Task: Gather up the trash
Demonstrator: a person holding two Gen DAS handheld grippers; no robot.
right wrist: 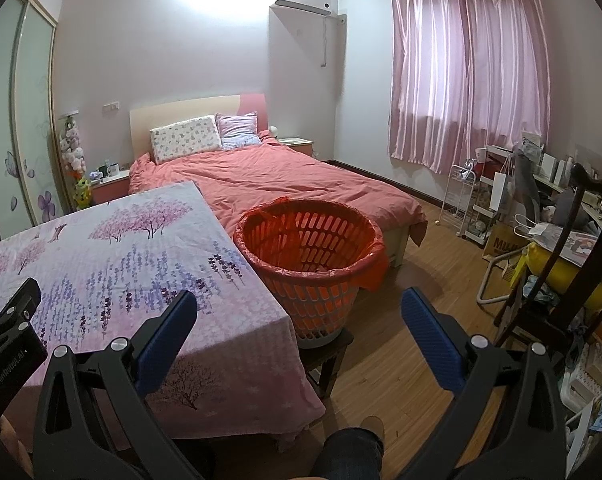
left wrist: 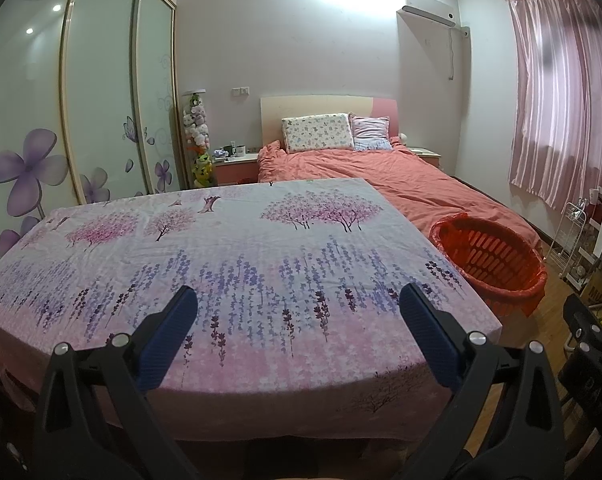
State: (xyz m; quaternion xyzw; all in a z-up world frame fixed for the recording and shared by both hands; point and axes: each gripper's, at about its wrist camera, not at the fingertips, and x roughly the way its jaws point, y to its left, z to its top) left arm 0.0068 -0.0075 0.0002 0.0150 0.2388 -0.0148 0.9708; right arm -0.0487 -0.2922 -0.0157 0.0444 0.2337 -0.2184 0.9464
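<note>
A red slatted basket lined with a red plastic bag [right wrist: 309,256] stands on a dark stool [right wrist: 327,354] at the right edge of a table covered by a pink and purple flowered cloth [left wrist: 237,264]. The basket also shows in the left wrist view [left wrist: 489,260]. I see no loose trash on the cloth. My left gripper [left wrist: 299,300] is open and empty above the near part of the table. My right gripper [right wrist: 299,302] is open and empty, hovering over the table's right corner, just short of the basket. The left gripper's body [right wrist: 9,336] shows at the left edge of the right wrist view.
A bed with a salmon quilt [right wrist: 285,184] lies behind the table. A wardrobe with sliding doors [left wrist: 97,92] stands at the left. At the right are a white wire rack [right wrist: 461,200], a dark wooden chair [right wrist: 557,280] and a cluttered desk. Wooden floor [right wrist: 421,288] lies right of the basket.
</note>
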